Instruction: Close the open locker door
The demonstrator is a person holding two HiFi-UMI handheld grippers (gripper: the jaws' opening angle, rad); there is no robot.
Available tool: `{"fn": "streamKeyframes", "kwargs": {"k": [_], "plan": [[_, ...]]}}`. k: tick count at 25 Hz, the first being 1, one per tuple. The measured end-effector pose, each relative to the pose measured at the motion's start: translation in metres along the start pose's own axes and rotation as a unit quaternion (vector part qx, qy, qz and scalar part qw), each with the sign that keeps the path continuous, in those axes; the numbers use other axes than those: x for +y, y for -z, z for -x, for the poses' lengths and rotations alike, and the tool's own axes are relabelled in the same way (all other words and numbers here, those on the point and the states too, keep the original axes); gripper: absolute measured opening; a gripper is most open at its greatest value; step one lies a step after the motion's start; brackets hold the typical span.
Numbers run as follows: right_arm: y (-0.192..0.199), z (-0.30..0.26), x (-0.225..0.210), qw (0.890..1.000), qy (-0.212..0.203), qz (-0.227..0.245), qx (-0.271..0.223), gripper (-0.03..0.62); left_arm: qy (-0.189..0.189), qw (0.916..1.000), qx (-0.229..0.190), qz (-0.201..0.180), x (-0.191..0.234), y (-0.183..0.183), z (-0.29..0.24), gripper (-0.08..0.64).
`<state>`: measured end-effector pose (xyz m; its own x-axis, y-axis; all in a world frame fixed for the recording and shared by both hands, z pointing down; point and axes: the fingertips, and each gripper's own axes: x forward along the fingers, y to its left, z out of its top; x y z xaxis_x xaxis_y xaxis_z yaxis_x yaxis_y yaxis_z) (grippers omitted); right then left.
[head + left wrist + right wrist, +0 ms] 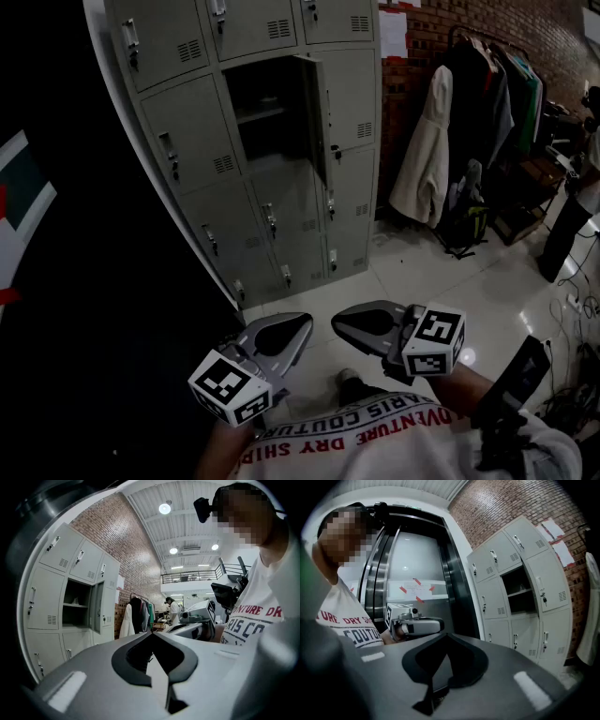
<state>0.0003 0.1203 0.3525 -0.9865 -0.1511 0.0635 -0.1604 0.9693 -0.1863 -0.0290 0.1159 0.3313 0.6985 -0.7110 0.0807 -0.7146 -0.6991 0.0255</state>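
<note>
A bank of grey lockers stands ahead against the wall. One middle compartment is open, and its door is swung out to the right. Both grippers hang low near my chest, well short of the lockers. My left gripper is shut with nothing in it, and so is my right gripper. In the left gripper view the shut jaws point past the open door. The right gripper view has its shut jaws left of the open compartment.
A clothes rack with hanging coats stands to the right of the lockers, with a bag on the floor beneath it. A person stands at the far right. Dark lift doors lie to the left. Cables trail across the white tiles.
</note>
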Motion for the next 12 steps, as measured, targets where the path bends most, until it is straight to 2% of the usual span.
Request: {"fn": "streamKeyframes", "kwargs": {"k": [6,12], "plan": [[-0.004,-0.021,-0.044,1.000,-0.013,0.005,0.000,-0.005,-0.010,0.9999,0.000,-0.005,0.043,0.001,-0.024,0.005],[-0.022,-0.054,-0.127,0.999,-0.030,0.019,-0.005,-0.005,-0.027,0.9996,-0.001,-0.003,0.117,-0.001,-0.071,0.005]]}}
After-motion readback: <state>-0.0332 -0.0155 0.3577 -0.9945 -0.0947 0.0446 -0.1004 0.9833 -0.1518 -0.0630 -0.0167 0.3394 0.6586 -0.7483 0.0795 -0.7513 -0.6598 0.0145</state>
